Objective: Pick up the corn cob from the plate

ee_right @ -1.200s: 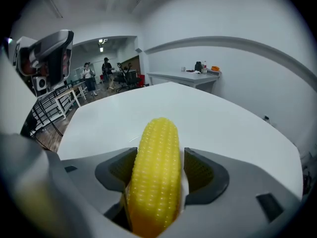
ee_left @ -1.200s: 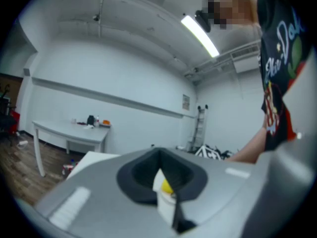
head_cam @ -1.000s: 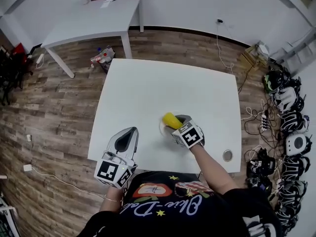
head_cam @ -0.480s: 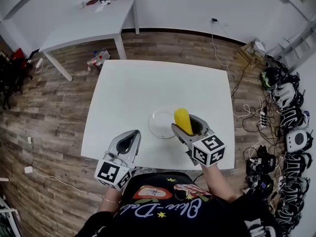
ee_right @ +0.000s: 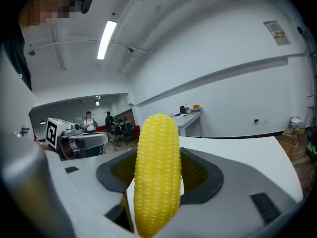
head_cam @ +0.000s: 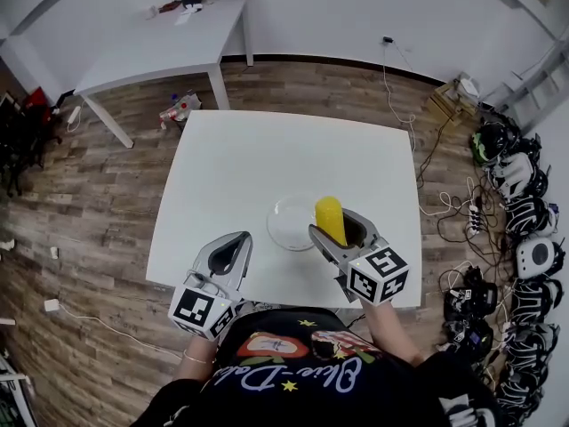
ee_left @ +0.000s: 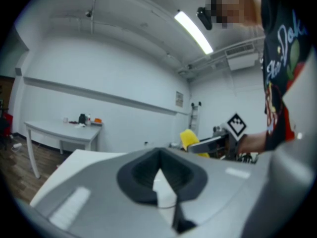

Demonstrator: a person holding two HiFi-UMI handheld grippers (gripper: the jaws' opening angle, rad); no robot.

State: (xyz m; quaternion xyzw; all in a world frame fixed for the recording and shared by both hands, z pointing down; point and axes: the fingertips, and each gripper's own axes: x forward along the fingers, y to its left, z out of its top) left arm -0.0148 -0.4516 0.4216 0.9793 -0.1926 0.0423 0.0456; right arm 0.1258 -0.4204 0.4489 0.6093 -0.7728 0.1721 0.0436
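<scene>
The yellow corn cob (ee_right: 156, 177) is off the plate and clamped between the jaws of the right gripper (head_cam: 333, 228). In the right gripper view the jaws are closed onto its lower half, one dark ribbed pad on each side, and the rounded tip stands up past the jaw ends. The kernels face the camera in neat rows.

In the head view the cob shows just at the right rim of the clear round plate (head_cam: 284, 225), which lies near the middle of the white square tabletop (head_cam: 258, 154) with nothing on it. The right gripper's marker cube sits low, close to the tabletop's near edge, with the person's forearm behind it.

The left gripper (head_cam: 235, 242) is held over the near left edge of the tabletop, well apart from the plate. Its own view shows the jaw tips brought together with nothing between them, only a small sliver of white tabletop visible through the gap behind the tips.

Around the tabletop is a wood-pattern floor (head_cam: 98, 194). A second long white table (head_cam: 160, 38) stands at the upper left with a few small items at its far end. A row of dark and white headsets (head_cam: 526, 225) with cables lies along the right wall. The person's black printed shirt (head_cam: 293, 376) fills the bottom of the head view.
</scene>
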